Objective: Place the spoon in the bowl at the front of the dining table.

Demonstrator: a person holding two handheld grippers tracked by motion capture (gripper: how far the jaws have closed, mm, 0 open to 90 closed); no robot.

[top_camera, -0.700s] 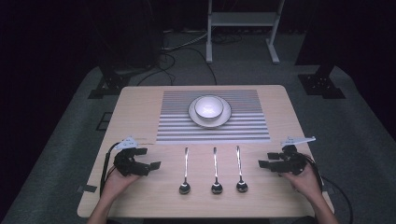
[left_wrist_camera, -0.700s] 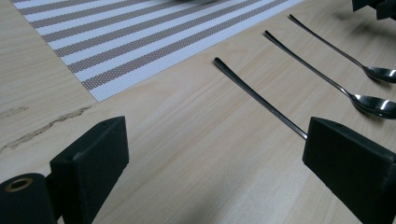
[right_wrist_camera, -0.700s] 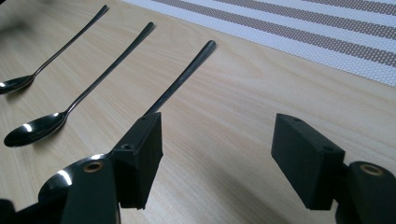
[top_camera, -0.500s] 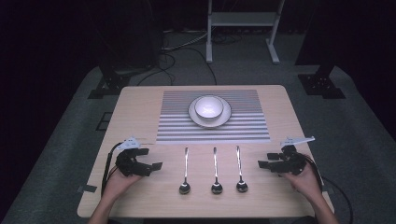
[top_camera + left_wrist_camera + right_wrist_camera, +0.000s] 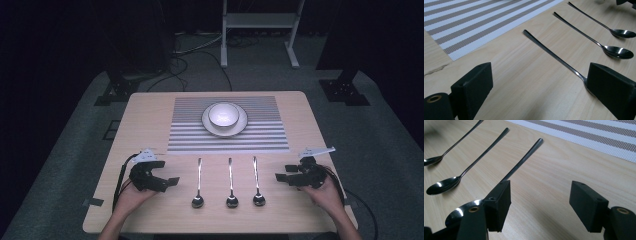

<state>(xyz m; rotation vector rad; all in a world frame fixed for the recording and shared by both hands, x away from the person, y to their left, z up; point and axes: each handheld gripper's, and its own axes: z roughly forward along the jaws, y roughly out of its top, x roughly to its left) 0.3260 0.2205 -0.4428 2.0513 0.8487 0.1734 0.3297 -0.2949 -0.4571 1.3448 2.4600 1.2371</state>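
both sets of jaws gape wide, nothing between the pads. left gripper (image 5: 172,182) sits low at the near left of the table (image 5: 145,107), jaws aimed toward the spoons; right gripper (image 5: 280,177) mirrors it at the near right, aimed back at them.

three spoons lie side by side between the two grippers, handles pointing away toward the placemat (image 5: 190,135), bowls at the near end. left spoon (image 5: 198,185), middle spoon (image 5: 231,184), right spoon (image 5: 257,181). all polished steel, long thin handles, small oval bowls, mirror-bright. evenly spaced, not touching each other, none touched by a gripper.

left gripper view: left spoon (image 5: 554,56) runs diagonally, its bowl hidden behind the right-hand jaw; middle spoon (image 5: 596,42) and right spoon (image 5: 604,25) fully visible beyond. right gripper view: right spoon (image 5: 524,160) handle clear, bowl partly covered by the left-hand jaw; middle spoon (image 5: 466,173) whole; left spoon (image 5: 451,146) cut off at the frame edge.

beyond the spoons, striped placemat with a white bowl (image 5: 223,114) on a plate (image 5: 241,127). whether the bowl holds anything is hard to tell from the high view. the person's forearms are cut off at the bottom edge.
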